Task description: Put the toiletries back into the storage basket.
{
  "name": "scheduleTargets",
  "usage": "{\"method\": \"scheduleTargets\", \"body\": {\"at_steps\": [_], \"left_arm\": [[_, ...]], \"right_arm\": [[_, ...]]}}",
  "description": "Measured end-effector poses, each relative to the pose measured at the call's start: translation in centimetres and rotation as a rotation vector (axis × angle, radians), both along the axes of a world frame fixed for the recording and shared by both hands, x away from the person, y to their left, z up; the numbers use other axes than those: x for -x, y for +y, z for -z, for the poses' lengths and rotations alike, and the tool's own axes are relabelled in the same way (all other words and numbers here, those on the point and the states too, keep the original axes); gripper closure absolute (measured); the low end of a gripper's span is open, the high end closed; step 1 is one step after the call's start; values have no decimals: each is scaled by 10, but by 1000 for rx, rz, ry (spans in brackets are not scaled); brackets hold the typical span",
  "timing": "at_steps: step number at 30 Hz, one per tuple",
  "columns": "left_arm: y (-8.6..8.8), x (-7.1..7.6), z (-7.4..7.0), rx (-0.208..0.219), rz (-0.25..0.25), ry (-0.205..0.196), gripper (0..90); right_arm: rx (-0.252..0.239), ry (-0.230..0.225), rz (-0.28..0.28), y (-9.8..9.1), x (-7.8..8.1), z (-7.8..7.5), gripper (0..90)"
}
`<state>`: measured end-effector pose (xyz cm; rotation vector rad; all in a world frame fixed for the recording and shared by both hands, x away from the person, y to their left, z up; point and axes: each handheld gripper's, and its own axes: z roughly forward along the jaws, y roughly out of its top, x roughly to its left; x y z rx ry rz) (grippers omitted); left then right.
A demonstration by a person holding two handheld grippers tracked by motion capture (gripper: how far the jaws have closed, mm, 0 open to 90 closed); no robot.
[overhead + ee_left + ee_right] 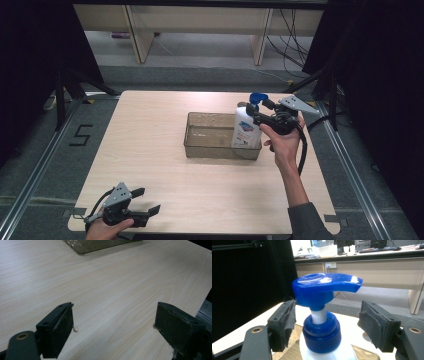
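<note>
A white pump bottle [246, 131] with a blue pump head [257, 98] stands upright in the right end of a clear, grey-tinted bin [200, 149] at the middle of the table. My right gripper [259, 108] is level with the bottle's top. In the right gripper view, the open right gripper [327, 322] has one jaw on each side of the blue collar [322, 333] under the pump head [325, 286], with gaps on both sides. My left gripper [150, 199] is open near the table's front left edge, just above bare wood [113, 322].
The light wooden table [150, 150] is bare around the bin, whose near corner [95, 245] shows far ahead in the left gripper view. Black curtains flank the table. Desks and cables stand on the floor beyond its far edge.
</note>
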<state>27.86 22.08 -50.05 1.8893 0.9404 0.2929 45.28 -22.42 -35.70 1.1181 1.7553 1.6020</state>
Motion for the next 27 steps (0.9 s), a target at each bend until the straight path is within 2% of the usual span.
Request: {"method": "scheduleTargets", "body": {"at_steps": [1, 2, 3, 5, 7, 8, 9, 12, 14, 20, 21, 23, 24, 25, 26, 27], "left_arm": [[0, 0, 0, 2, 3, 0, 148], [0, 0, 0, 7, -1, 0, 148], [0, 0, 0, 6, -3, 0, 148], [0, 0, 0, 4, -1, 0, 148], [0, 0, 0, -2, 1, 0, 148], [0, 0, 0, -1, -1, -1, 148], [0, 0, 0, 1, 1, 1, 148], [0, 0, 0, 5, -3, -1, 148], [0, 0, 0, 8, -4, 0, 148], [0, 1, 0, 7, -5, 4, 148], [0, 1, 1, 15, -4, -1, 148], [0, 1, 0, 13, -3, -3, 148], [0, 1, 0, 10, -2, -3, 148], [-1, 2, -1, 8, -9, -1, 148], [0, 2, 0, 19, -2, -8, 148], [0, 2, 0, 18, -3, -7, 148]], "right_arm": [[13, -19, 11, -1, 2, -1, 299], [-4, -6, 7, 0, 4, -1, 299], [13, -22, 12, -1, 4, -1, 299], [15, -30, 10, -2, 6, -2, 295], [6, -30, 9, -2, 7, -2, 294], [16, -32, 20, -4, 9, -2, 287], [-2, -21, 19, -4, 12, -3, 286], [8, -48, 27, -6, 15, -2, 285], [-18, -45, 19, -6, 17, -1, 285], [-16, -44, 15, -7, 19, 0, 281], [-26, -29, 18, -6, 20, 0, 281], [-27, -28, 18, -5, 23, 0, 281], [-6, -34, 21, -6, 22, 0, 280], [-6, -35, 26, -6, 23, 0, 280], [-20, -19, 26, -6, 25, 0, 280], [-20, -27, 19, -7, 25, 0, 279]]}}
